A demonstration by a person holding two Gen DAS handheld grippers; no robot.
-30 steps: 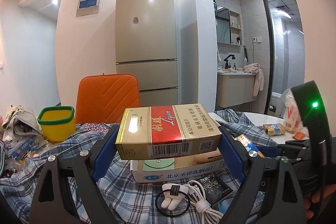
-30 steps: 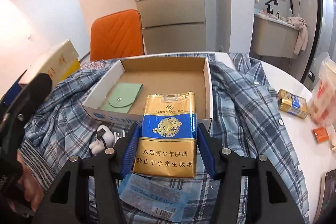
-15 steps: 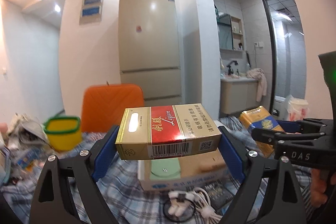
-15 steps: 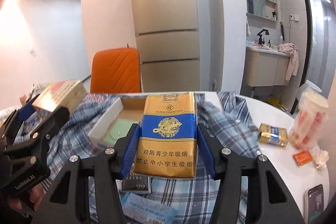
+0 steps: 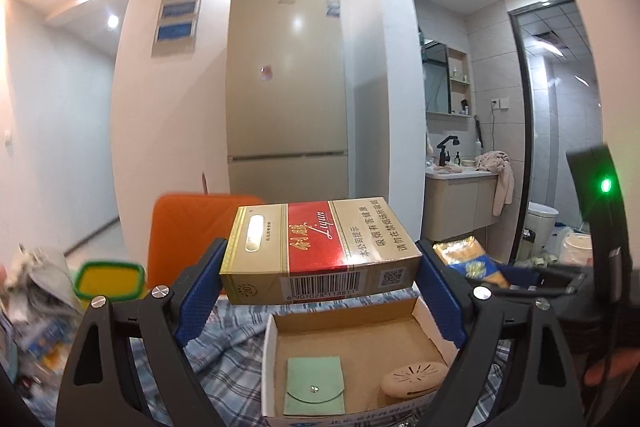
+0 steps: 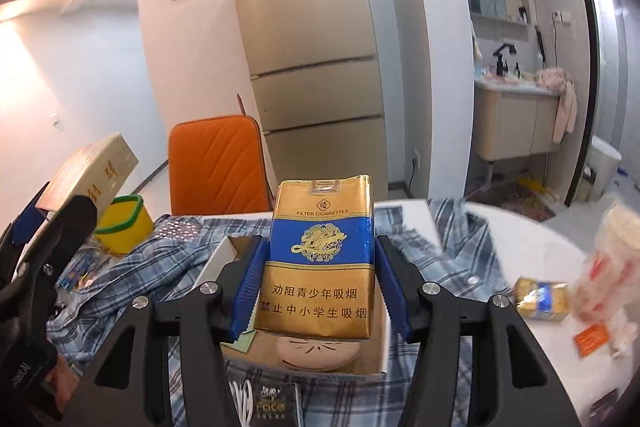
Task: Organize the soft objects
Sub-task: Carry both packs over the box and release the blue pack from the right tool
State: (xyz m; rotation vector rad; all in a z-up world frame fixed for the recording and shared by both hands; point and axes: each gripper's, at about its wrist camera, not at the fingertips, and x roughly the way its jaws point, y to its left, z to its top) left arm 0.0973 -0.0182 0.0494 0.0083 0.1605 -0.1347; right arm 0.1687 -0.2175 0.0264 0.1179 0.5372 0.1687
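Observation:
My left gripper (image 5: pixel 320 291) is shut on a gold and red cigarette box (image 5: pixel 320 247), held above the open cardboard box (image 5: pixel 276 359). Inside the box lie a green pouch (image 5: pixel 315 385) and a beige oval case (image 5: pixel 414 378). My right gripper (image 6: pixel 318 291) is shut on a gold and blue soft cigarette pack (image 6: pixel 320 263), held over the same cardboard box (image 6: pixel 218 259). The left gripper with its box also shows at the left of the right wrist view (image 6: pixel 88 179). The blue pack shows at the right of the left wrist view (image 5: pixel 470 261).
A plaid shirt (image 6: pixel 448 259) covers the round white table (image 6: pixel 560 267). A yellow tub (image 6: pixel 124 227), an orange chair (image 6: pixel 218 163), another small pack (image 6: pixel 542 299), a white cable (image 6: pixel 242 403) and a dark packet (image 6: pixel 274 405) lie around. A fridge (image 5: pixel 286 95) stands behind.
Both grippers have risen and moved over the cardboard box, each still holding its pack. The view now looks down into the box from nearer.

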